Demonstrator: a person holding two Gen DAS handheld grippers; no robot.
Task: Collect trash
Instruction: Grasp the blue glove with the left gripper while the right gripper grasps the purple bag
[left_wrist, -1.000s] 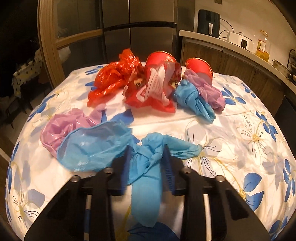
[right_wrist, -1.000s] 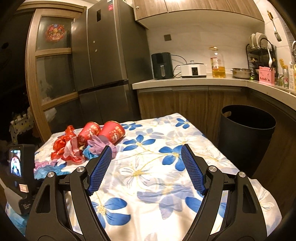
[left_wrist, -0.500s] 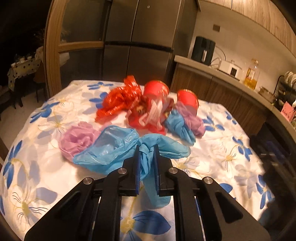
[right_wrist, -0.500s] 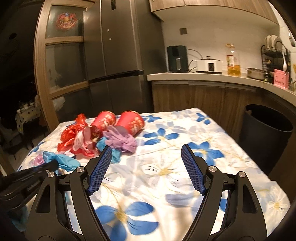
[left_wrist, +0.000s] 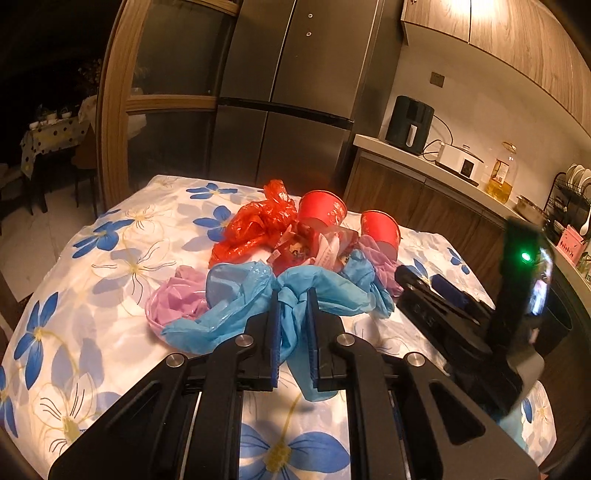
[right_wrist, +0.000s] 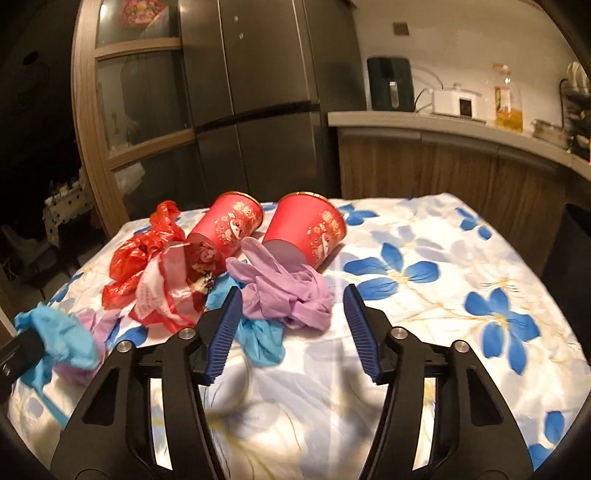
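My left gripper (left_wrist: 291, 332) is shut on a crumpled blue plastic bag (left_wrist: 236, 299) and holds it above the flowered tablecloth (left_wrist: 110, 258). The bag also shows at the left of the right wrist view (right_wrist: 62, 336). My right gripper (right_wrist: 291, 328) is open, its jaws either side of a purple plastic bag (right_wrist: 288, 291) without touching it. Behind lie two red paper cups (right_wrist: 229, 221) (right_wrist: 310, 229) on their sides, a red plastic bag (right_wrist: 140, 254) and a red-and-white wrapper (right_wrist: 173, 284). Another blue bag (right_wrist: 258, 336) lies under the purple one.
A second purple bag (left_wrist: 177, 299) lies at the left of the pile. A black trash bin (right_wrist: 572, 243) stands off the table's right edge. A fridge (left_wrist: 288, 92) and a wooden counter with appliances (right_wrist: 443, 122) are behind the table.
My left gripper has closed on the blue bag and lifted it off the cloth. My right gripper has moved left and forward up to the purple bag, staying open.
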